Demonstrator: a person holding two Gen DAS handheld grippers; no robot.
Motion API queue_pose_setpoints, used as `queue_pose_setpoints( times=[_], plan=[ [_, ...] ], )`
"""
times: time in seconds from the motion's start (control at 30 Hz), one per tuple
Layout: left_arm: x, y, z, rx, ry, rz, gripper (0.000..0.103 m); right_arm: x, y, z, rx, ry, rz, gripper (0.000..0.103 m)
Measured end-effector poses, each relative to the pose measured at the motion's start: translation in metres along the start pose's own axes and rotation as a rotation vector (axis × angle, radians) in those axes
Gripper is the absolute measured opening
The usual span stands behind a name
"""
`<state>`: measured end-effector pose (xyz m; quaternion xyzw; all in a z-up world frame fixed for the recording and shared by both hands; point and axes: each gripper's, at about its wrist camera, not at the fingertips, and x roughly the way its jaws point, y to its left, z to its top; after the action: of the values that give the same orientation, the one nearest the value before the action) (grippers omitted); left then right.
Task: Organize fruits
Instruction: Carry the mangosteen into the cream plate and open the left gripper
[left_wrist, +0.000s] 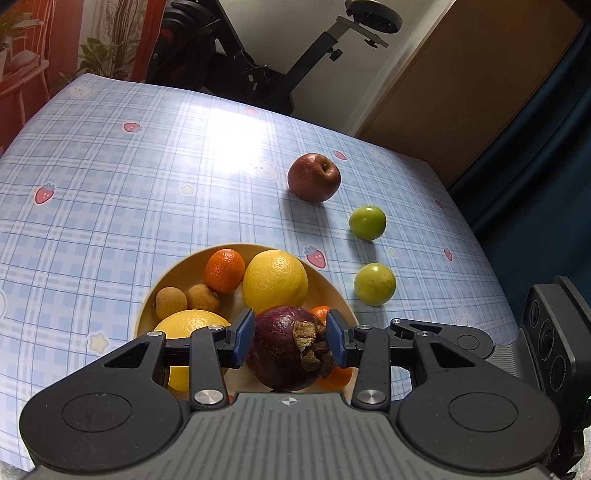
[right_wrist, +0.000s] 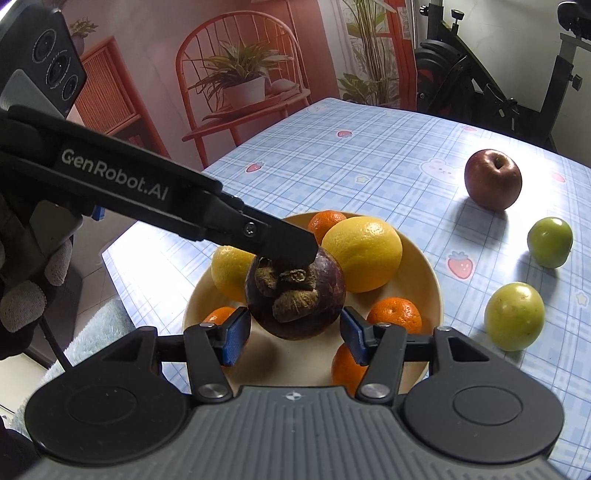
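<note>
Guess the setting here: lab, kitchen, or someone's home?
Most likely a room in a home. A table under a checked strawberry-print cloth, an exercise bike behind it, and a potted plant on a red chair, possibly a printed backdrop.

Left gripper (left_wrist: 291, 341) clamped, right gripper (right_wrist: 293, 334) parted

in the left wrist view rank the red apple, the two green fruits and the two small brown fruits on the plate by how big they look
1. red apple, clearly largest, though farthest
2. far green fruit and near green fruit: look alike, no ranking
3. two small brown fruits on the plate: smallest, alike
</note>
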<state>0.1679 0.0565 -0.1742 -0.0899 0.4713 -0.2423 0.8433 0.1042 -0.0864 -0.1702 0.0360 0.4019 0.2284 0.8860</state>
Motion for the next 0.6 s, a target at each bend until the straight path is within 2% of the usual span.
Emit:
queue_pose_setpoints(
  times=[0.3, 0.6],
  plan=[
    [0.013, -0.001, 0.002, 0.045, 0.017, 0.031, 0.049, 0.014, -0.002, 0.004, -0.009, 0.029, 0.011, 0.057],
    [0.019, 0.007, 0.006, 0.027, 0.022, 0.018, 0.049, 0.022, -0.003, 0.006, -0.011, 0.057, 0.014, 0.057]
  ],
)
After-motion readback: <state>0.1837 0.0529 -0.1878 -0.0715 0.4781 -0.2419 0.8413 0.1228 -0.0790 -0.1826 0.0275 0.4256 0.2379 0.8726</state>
